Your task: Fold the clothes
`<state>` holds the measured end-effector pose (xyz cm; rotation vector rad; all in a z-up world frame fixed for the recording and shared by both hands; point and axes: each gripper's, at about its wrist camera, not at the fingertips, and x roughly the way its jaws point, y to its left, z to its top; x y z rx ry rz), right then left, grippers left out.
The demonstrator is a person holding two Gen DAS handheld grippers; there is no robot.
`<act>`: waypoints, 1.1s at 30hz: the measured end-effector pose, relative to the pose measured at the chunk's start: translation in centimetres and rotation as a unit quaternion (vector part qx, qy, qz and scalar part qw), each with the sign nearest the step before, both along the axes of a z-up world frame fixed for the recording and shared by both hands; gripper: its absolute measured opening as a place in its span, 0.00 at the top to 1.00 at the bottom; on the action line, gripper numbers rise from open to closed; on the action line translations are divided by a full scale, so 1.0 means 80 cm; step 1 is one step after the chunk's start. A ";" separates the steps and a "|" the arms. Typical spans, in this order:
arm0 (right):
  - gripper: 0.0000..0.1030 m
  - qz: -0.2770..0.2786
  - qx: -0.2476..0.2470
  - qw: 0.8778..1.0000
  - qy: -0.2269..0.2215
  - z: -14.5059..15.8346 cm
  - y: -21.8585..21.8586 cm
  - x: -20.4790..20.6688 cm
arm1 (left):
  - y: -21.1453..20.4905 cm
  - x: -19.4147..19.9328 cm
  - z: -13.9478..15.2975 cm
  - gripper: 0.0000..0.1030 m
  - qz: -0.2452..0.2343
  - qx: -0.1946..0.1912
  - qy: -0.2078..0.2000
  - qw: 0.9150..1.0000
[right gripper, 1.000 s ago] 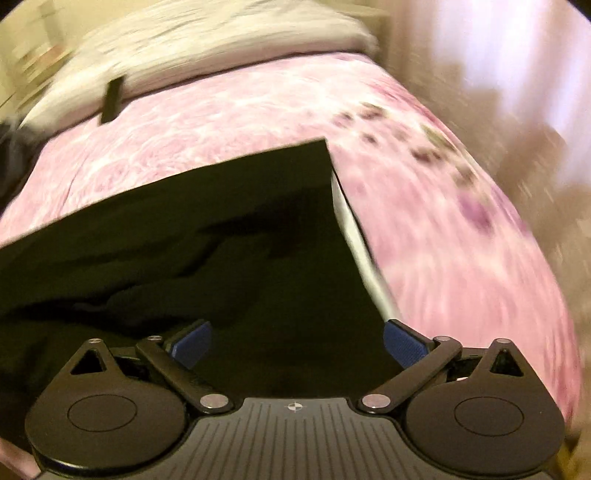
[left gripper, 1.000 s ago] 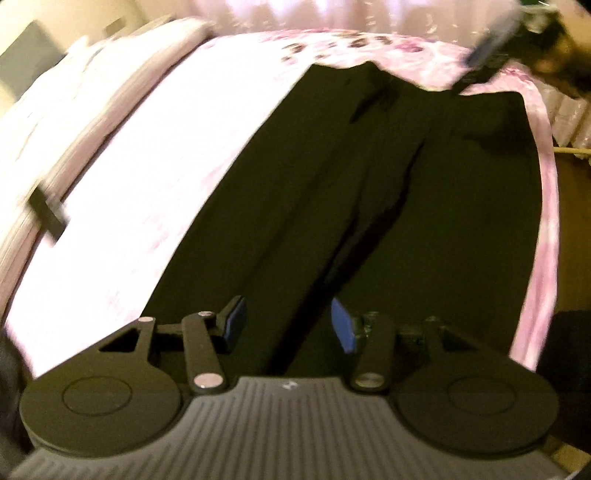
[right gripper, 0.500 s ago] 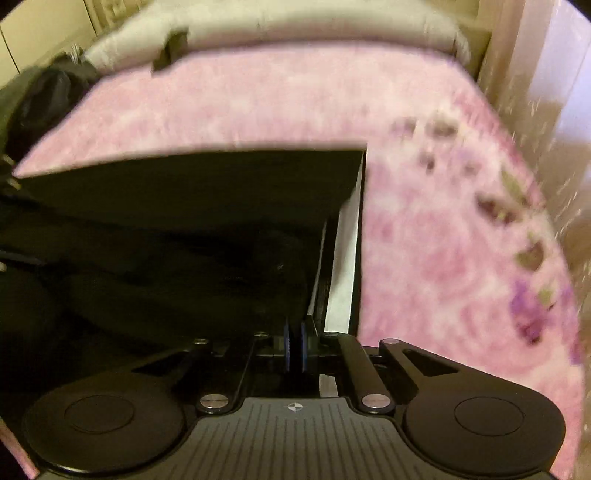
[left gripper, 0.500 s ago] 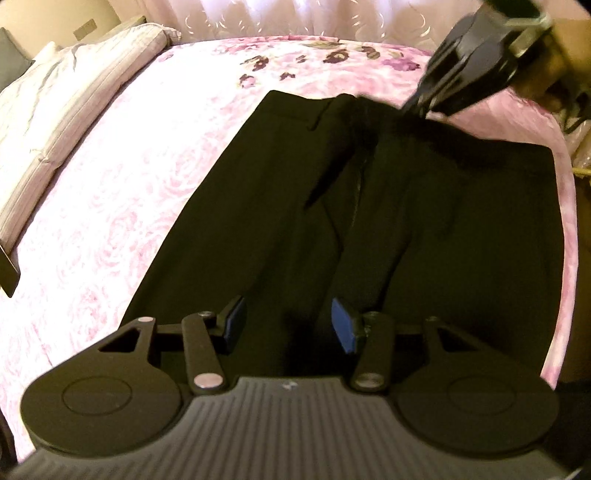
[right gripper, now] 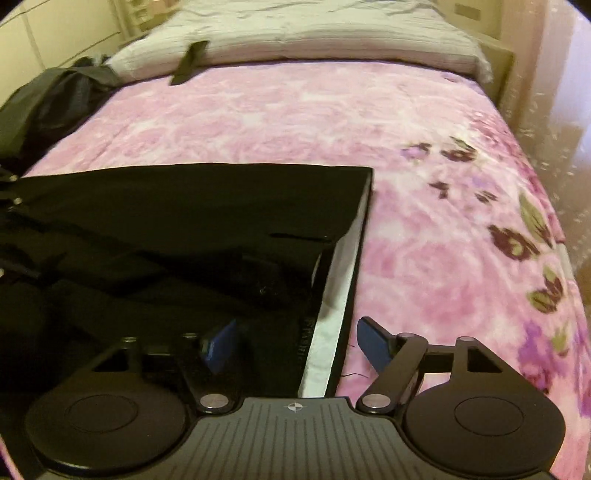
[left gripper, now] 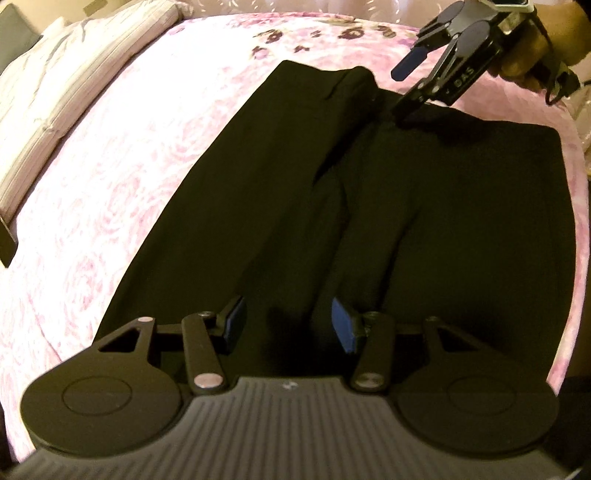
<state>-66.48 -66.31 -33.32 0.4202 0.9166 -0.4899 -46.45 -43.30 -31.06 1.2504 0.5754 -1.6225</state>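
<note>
Black trousers (left gripper: 369, 206) lie flat on the pink flowered bedspread (left gripper: 122, 192), legs side by side. My left gripper (left gripper: 290, 321) hovers over the leg end, open, its blue pads apart above the dark cloth, which they do not pinch. My right gripper (left gripper: 402, 92), held by a hand, is at the waistband on the far side. In the right wrist view its jaws are opening, and the right gripper (right gripper: 295, 343) straddles the waistband edge with its white lining (right gripper: 332, 314). The pads stand clear of the trousers (right gripper: 184, 221).
Striped grey bedding (right gripper: 295, 33) lies along the head of the bed, with a dark strap (right gripper: 188, 62) on it. A dark bag or garment (right gripper: 48, 103) sits at the left edge. A light curtain (right gripper: 561, 74) hangs past the right side.
The right gripper was open, shut at the waistband edge half a second ago, and now stands open again. Both grippers came lower and closer to the trousers.
</note>
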 end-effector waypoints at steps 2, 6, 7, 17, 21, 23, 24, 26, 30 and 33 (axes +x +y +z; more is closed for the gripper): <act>0.28 0.029 0.011 0.999 -0.016 -0.005 -0.011 0.004 | -0.002 0.001 -0.002 0.55 0.003 0.000 -0.003 1.000; 0.67 0.055 0.095 0.993 -0.049 -0.029 -0.046 0.010 | -0.005 0.000 -0.005 0.55 0.007 0.005 -0.010 1.000; 0.88 0.047 0.122 0.990 -0.061 -0.032 -0.054 0.007 | -0.007 0.000 -0.005 0.55 0.008 0.006 -0.011 1.000; 0.96 -0.024 0.186 0.982 -0.010 -0.008 -0.053 -0.007 | -0.019 -0.007 -0.005 0.51 0.011 -0.005 -0.001 1.000; 0.92 -0.030 0.157 0.987 -0.008 -0.020 -0.056 0.001 | -0.017 -0.003 0.004 0.51 0.014 -0.015 -0.001 1.000; 0.62 -0.037 0.125 0.992 0.002 -0.009 -0.045 -0.003 | -0.008 0.005 0.010 0.51 0.022 -0.017 -0.004 1.000; 0.52 -0.040 0.108 0.993 0.006 -0.003 -0.039 -0.004 | -0.002 0.010 0.013 0.51 0.027 -0.016 -0.007 0.999; 0.33 -0.043 0.062 0.997 0.027 0.012 -0.021 -0.010 | 0.007 0.020 0.018 0.51 0.045 -0.013 -0.018 0.999; 0.33 -0.064 0.036 0.995 0.072 0.030 0.017 -0.017 | 0.046 0.048 0.039 0.48 0.096 -0.003 -0.043 0.994; 0.33 -0.060 0.040 0.992 0.108 0.042 0.051 -0.010 | 0.088 0.072 0.059 0.41 0.134 0.006 -0.059 0.989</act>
